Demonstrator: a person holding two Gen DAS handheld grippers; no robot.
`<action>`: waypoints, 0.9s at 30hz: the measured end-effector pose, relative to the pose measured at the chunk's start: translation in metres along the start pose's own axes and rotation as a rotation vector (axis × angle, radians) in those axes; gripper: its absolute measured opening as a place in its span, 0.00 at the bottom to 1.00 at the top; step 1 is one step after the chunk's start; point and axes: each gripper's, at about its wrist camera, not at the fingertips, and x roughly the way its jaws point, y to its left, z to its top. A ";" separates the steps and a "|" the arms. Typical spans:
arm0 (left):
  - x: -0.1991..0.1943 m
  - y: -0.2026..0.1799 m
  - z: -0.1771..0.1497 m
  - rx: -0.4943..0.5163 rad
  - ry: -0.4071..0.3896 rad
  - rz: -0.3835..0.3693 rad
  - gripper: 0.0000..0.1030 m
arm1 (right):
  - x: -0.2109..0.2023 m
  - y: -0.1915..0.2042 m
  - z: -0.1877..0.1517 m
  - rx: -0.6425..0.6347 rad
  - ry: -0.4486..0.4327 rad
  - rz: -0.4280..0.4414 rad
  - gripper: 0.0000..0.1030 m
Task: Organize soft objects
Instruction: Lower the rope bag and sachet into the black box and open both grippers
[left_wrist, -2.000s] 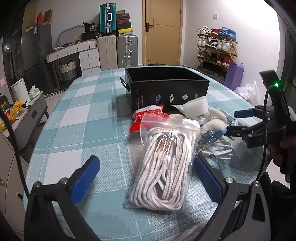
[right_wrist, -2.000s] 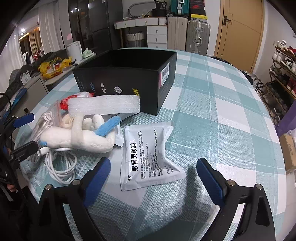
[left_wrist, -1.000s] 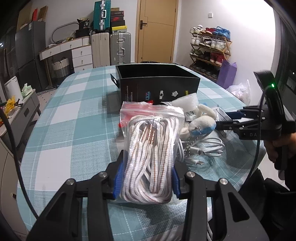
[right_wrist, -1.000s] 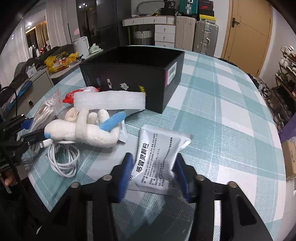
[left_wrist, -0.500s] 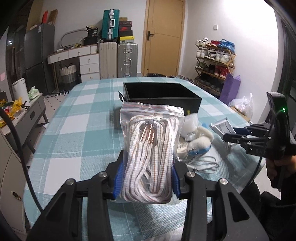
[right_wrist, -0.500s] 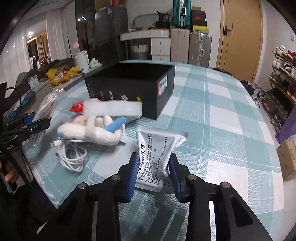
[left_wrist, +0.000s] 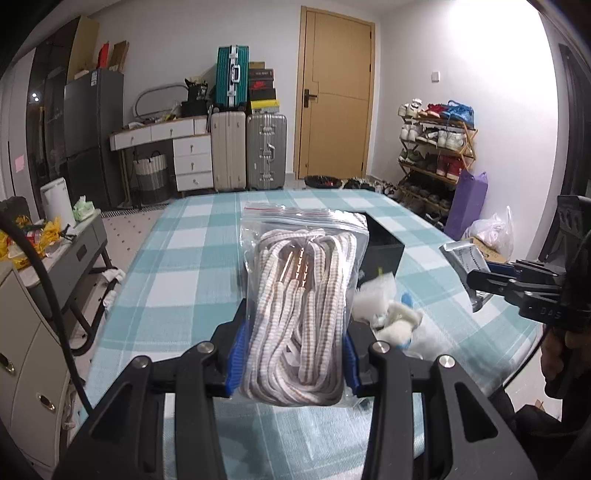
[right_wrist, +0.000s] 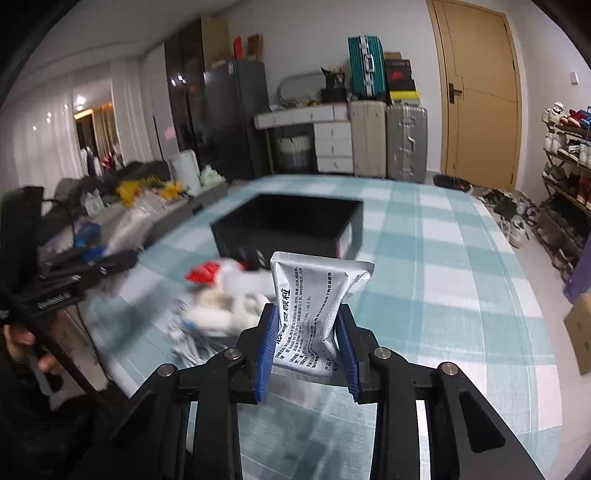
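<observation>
The left gripper (left_wrist: 291, 352) is clamped on a zip bag of striped cord (left_wrist: 301, 306), held up off the checked tablecloth (left_wrist: 177, 273) with the black box (left_wrist: 382, 247) partly hidden behind it. The slick plastic could let the heavy coil slide down through the pads, or the tall bag could catch the box wall. The right gripper (right_wrist: 306, 347) pinches a silver medicine sachet (right_wrist: 314, 295) near its lower end, above the table. The floppy top might fold and snag the black box's rim. Both hands converging on one box risks a collision.
</observation>
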 end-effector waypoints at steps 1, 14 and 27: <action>0.001 0.000 0.002 0.000 -0.002 0.001 0.40 | -0.003 0.002 0.004 -0.002 -0.014 0.009 0.31; 0.017 0.003 0.029 -0.002 -0.029 0.017 0.40 | -0.013 0.015 0.039 -0.007 -0.105 0.052 0.31; 0.049 -0.003 0.051 -0.003 -0.011 0.014 0.40 | 0.007 0.012 0.061 0.023 -0.088 0.069 0.31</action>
